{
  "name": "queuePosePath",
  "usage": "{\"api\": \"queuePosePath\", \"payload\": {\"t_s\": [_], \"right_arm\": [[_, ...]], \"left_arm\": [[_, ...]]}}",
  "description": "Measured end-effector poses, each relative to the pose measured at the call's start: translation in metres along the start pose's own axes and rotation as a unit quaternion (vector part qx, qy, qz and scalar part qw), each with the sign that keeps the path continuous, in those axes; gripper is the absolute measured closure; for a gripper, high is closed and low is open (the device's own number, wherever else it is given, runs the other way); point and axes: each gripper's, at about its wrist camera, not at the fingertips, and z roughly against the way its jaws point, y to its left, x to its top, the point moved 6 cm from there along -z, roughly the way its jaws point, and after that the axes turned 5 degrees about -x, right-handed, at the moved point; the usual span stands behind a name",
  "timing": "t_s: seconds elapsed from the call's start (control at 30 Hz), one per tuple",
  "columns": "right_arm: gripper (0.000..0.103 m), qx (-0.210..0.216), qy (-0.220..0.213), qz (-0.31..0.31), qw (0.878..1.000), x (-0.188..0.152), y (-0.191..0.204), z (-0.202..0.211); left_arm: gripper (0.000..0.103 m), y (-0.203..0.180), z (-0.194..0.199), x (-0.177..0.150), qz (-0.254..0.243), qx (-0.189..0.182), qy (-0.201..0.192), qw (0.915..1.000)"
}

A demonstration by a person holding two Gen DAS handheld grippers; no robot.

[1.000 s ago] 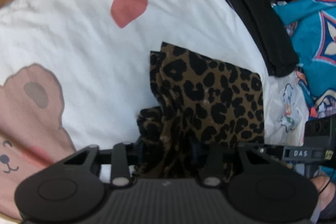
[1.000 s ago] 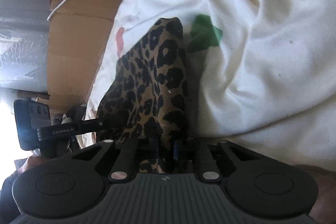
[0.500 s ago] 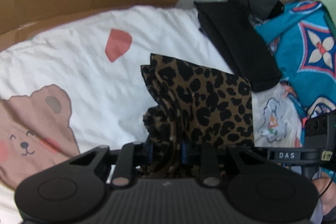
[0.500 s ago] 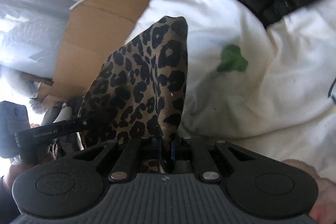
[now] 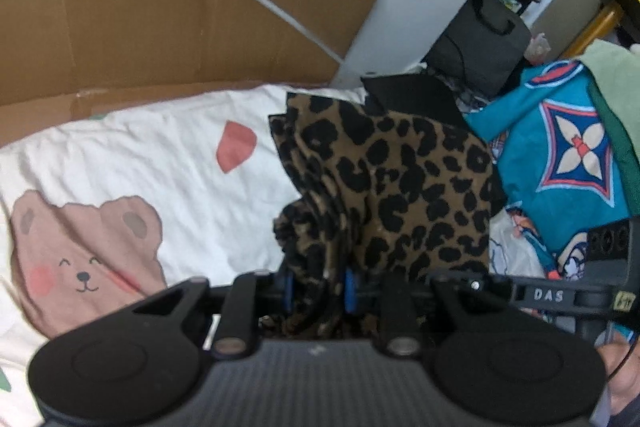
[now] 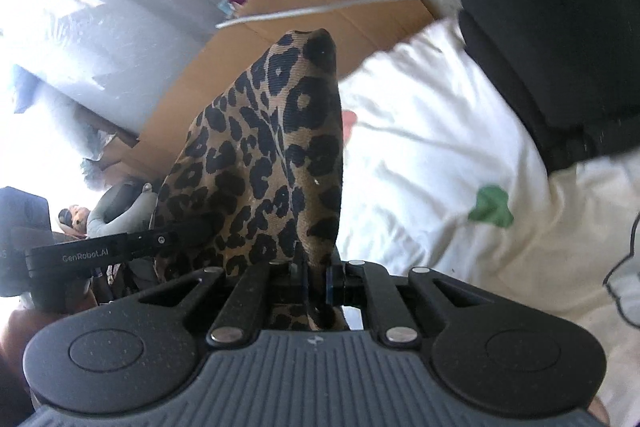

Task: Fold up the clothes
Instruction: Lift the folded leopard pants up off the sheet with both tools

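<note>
Left wrist view: left gripper (image 5: pixel 318 285) is clamped on a bunched edge of the leopard-print garment (image 5: pixel 400 187), which hangs lifted over the white bear-print sheet (image 5: pixel 132 163). Risk here, I'd say: that thick wad could slide out unevenly and spoil the fold. Black folded cloth (image 5: pixel 412 95) and a teal patterned fabric (image 5: pixel 560 147) crowd the far side, a cardboard box (image 5: pixel 160 27) behind.

Right wrist view: right gripper (image 6: pixel 316 277) pinches a thin corner of the garment (image 6: pixel 264 155), jaws nearly together. So slim a hold may slip. A white cable (image 6: pixel 340 9) crosses above.
</note>
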Motion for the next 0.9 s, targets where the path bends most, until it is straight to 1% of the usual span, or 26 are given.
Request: {"api": "queuePosePath", "payload": {"t_s": [0.17, 0.3, 0.37, 0.5, 0.67, 0.9], "right_arm": [[0.097, -0.002, -0.012, 0.026, 1.000, 0.021, 0.030, 0.021], [0.097, -0.008, -0.034, 0.070, 0.997, 0.043, 0.064, 0.046], [0.097, -0.012, -0.040, 0.079, 0.996, 0.053, 0.076, 0.059], [0.097, -0.020, -0.056, 0.099, 0.993, 0.075, 0.101, 0.094], [0.097, -0.014, -0.078, 0.120, 0.990, 0.098, 0.131, 0.138], [0.097, -0.024, -0.108, 0.151, 0.982, 0.123, 0.178, 0.197]], "left_arm": [[0.079, -0.011, 0.034, 0.012, -0.002, 0.004, -0.018, 0.9998], [0.079, -0.026, 0.066, 0.026, 0.002, 0.008, -0.043, 0.9990], [0.079, -0.037, 0.082, 0.034, -0.001, 0.009, -0.056, 0.9984], [0.079, -0.062, 0.116, 0.051, -0.005, 0.008, -0.080, 0.9967], [0.079, -0.086, 0.156, 0.064, -0.006, 0.007, -0.110, 0.9939], [0.079, -0.124, 0.208, 0.081, 0.001, 0.008, -0.144, 0.9896]]}}
